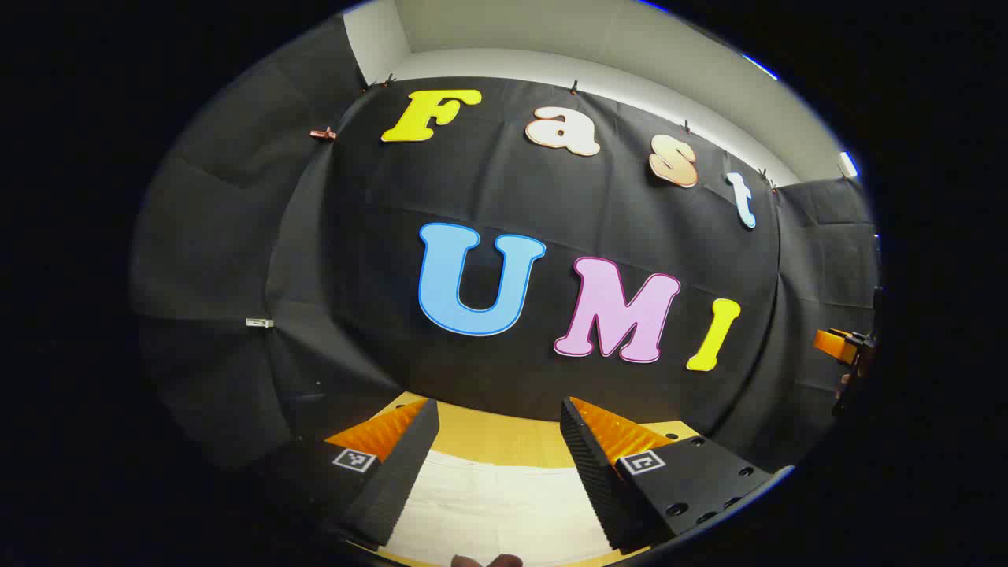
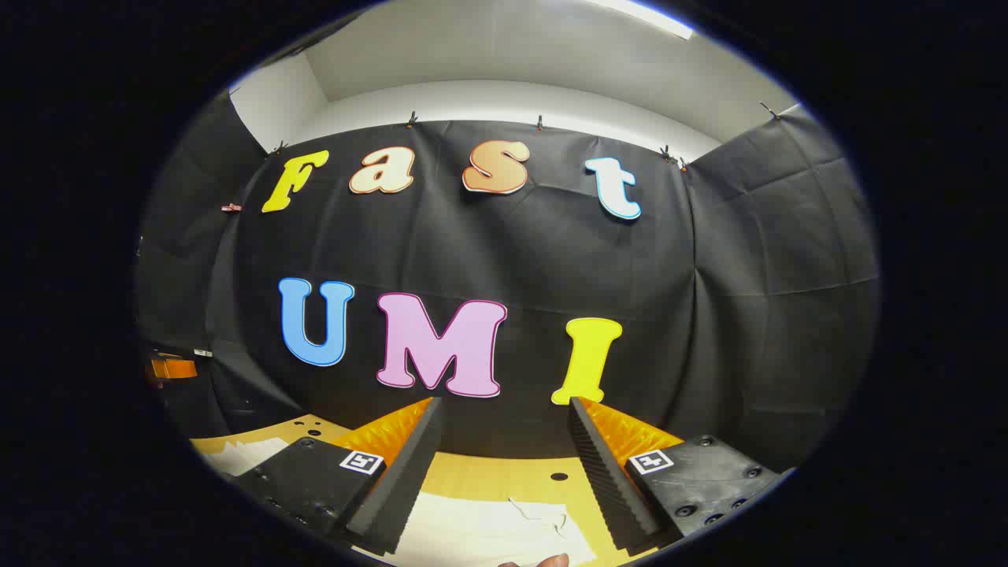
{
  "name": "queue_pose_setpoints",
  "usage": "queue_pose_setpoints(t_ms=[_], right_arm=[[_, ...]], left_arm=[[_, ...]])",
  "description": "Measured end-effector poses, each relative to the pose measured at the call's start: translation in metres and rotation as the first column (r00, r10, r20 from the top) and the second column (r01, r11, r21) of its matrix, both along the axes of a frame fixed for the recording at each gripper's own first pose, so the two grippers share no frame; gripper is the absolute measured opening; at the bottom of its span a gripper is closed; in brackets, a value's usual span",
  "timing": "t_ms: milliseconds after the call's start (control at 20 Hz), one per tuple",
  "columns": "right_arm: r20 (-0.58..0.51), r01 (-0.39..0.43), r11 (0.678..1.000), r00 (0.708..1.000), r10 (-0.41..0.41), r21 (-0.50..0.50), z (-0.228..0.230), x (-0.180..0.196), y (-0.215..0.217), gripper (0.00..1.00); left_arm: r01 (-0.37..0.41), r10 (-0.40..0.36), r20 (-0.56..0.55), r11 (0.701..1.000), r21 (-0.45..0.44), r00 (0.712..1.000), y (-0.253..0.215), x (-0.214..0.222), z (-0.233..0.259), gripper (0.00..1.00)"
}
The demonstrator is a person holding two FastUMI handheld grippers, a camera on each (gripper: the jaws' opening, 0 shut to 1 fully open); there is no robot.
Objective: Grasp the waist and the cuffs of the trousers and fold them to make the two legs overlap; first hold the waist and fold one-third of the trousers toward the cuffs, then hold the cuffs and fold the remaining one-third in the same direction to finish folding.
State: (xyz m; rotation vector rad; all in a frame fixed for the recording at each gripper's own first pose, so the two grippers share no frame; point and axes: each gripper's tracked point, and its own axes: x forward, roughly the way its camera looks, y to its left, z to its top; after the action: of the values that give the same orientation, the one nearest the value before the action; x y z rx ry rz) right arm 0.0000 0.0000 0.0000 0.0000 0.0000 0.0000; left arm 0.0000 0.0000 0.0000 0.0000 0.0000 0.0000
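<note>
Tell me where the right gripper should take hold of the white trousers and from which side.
Probably the near edge of the trousers, where a loose drawstring suggests the waist, coming down from above. The cloth lies flat on the wooden table, so only an edge offers a pinch. The right gripper is open above it, as is the left gripper.

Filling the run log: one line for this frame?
left gripper: open, above white trousers | right gripper: open, above trousers | wooden table | fold not started
</note>
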Motion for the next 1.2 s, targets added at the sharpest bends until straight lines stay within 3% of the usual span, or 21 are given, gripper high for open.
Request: queue_pose_setpoints(t_ms=[750, 900, 1000, 1100, 1200], right_arm=[[-0.029, -0.036, 0.998, 0.999, 0.034, -0.048, -0.009, -0.011, 0.010, 0.97], [-0.050, -0.057, 0.989, 0.998, 0.050, -0.134, -0.018, -0.015, 0.009, 0.99], [-0.084, -0.082, 0.968, 0.994, 0.063, -0.236, -0.031, -0.019, 0.006, 0.94], [-0.114, -0.084, 0.939, 0.992, 0.049, -0.333, -0.044, -0.022, -0.003, 0.96], [-0.154, -0.108, 0.912, 0.987, 0.050, -0.397, -0.063, -0.028, -0.006, 0.97]], left_arm=[[-0.005, 0.006, -0.029, 0.999, 0.045, 1.000, -0.002, -0.012, -0.008, 0.96], [-0.002, 0.005, -0.043, 0.998, 0.068, 0.999, 0.004, -0.015, -0.014, 0.96], [0.031, -0.020, -0.088, 0.993, 0.114, 0.996, 0.009, -0.018, -0.027, 0.96], [0.066, -0.039, -0.142, 0.978, 0.196, 0.989, 0.025, -0.023, -0.046, 0.96], [0.115, -0.058, -0.188, 0.944, 0.309, 0.980, 0.042, -0.030, -0.063, 0.96]])
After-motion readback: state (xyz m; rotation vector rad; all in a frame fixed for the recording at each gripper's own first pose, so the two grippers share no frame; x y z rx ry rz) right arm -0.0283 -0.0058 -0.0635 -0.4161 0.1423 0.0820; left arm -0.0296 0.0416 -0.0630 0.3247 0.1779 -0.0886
